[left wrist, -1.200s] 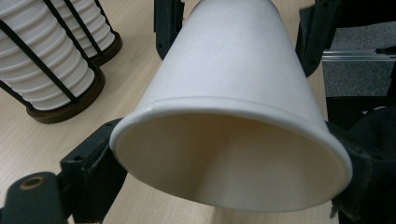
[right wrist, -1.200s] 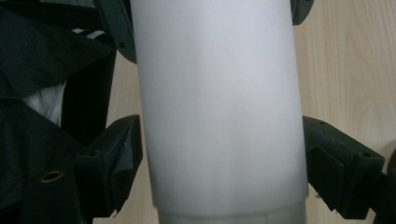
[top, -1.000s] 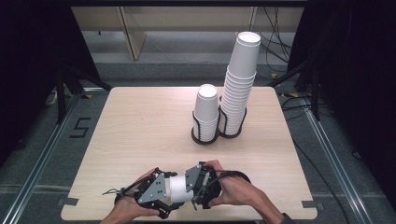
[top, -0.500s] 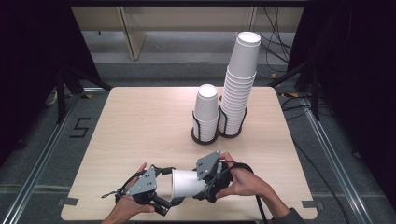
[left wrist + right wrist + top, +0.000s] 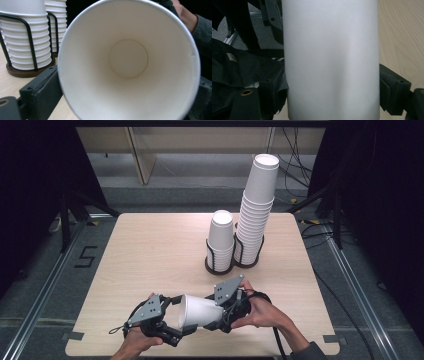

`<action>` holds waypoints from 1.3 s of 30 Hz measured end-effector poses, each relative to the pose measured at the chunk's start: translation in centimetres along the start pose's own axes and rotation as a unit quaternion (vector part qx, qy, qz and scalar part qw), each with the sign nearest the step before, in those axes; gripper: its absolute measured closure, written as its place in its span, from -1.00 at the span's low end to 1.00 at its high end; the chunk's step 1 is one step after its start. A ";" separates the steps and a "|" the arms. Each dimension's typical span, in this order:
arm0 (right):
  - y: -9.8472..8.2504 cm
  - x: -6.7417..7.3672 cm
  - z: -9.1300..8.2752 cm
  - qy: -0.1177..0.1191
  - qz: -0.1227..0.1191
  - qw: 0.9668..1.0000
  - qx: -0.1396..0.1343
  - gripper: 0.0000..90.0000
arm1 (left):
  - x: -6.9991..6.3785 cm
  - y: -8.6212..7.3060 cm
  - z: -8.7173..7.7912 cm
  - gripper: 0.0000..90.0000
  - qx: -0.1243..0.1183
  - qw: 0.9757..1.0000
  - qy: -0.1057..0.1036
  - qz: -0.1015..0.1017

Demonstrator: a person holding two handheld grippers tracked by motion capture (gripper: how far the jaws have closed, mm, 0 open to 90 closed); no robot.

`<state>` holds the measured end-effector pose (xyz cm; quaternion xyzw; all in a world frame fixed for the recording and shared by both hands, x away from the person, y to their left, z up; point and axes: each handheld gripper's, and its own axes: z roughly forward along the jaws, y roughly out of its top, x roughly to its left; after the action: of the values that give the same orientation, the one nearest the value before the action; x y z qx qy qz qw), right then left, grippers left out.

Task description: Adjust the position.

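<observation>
A white paper cup (image 5: 200,311) lies on its side in the air above the table's front edge. My right gripper (image 5: 226,312) is shut on its narrow end; its jaws press the cup wall (image 5: 332,60) from both sides. My left gripper (image 5: 170,320) is at the cup's rim. The cup's mouth (image 5: 127,62) faces it, with one black jaw on each side of the rim. These jaws have just been opening and stand open, with the rim between them.
Two stacks of white cups stand upside down in black wire holders at the table's (image 5: 150,250) back right: a short one (image 5: 221,240) and a tall one (image 5: 256,210). The person's hands come in over the front edge.
The two grippers have drawn apart. The right one moved right with the cup, so more of the cup shows. The left jaws have let go of it.
</observation>
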<state>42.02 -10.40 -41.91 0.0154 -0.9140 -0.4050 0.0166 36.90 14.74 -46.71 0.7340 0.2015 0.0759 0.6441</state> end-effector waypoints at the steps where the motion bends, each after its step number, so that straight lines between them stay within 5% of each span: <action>1: 0.0 0.0 0.0 0.000 0.000 1.000 0.000 -0.49 | 0.0 0.0 0.0 -0.92 -0.002 1.000 0.001 0.000; 4: 0.0 0.1 0.3 0.002 -0.001 1.000 -0.002 -0.49 | 0.0 -0.1 0.1 -0.92 -0.017 1.000 -0.005 -0.001; 10: -0.1 0.0 0.7 -0.003 -0.008 1.000 0.001 -0.49 | 0.0 0.4 -0.2 -0.84 0.004 1.000 -0.003 0.020; 17: 0.2 0.7 1.1 -0.037 -0.022 0.998 0.052 -0.56 | -0.5 0.7 0.0 -0.79 0.026 0.999 0.004 0.047; 21: 0.5 1.1 1.4 -0.061 -0.040 0.994 0.079 -0.60 | -0.5 0.8 -0.1 -0.79 0.042 0.998 0.015 0.041; 31: 0.3 1.7 2.5 -0.060 -0.031 0.992 0.103 -0.47 | -0.9 0.8 0.0 -0.81 0.043 0.998 0.015 0.045; 35: 0.3 1.4 2.8 -0.050 -0.039 0.994 0.091 -0.47 | -0.9 0.8 0.0 -0.87 0.017 0.999 0.014 0.032; 37: 0.1 1.0 2.6 -0.040 -0.037 0.997 0.052 -0.46 | -0.8 0.8 -0.2 -0.89 0.000 0.999 0.020 0.026; 39: 0.1 1.0 2.4 -0.039 -0.030 0.998 0.046 -0.46 | -0.7 0.8 -0.2 -0.90 -0.003 1.000 0.021 0.018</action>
<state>40.94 -8.59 -43.46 0.0277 -0.9308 -0.3630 -0.0317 36.36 14.60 -45.78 0.7336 0.2012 0.1033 0.6408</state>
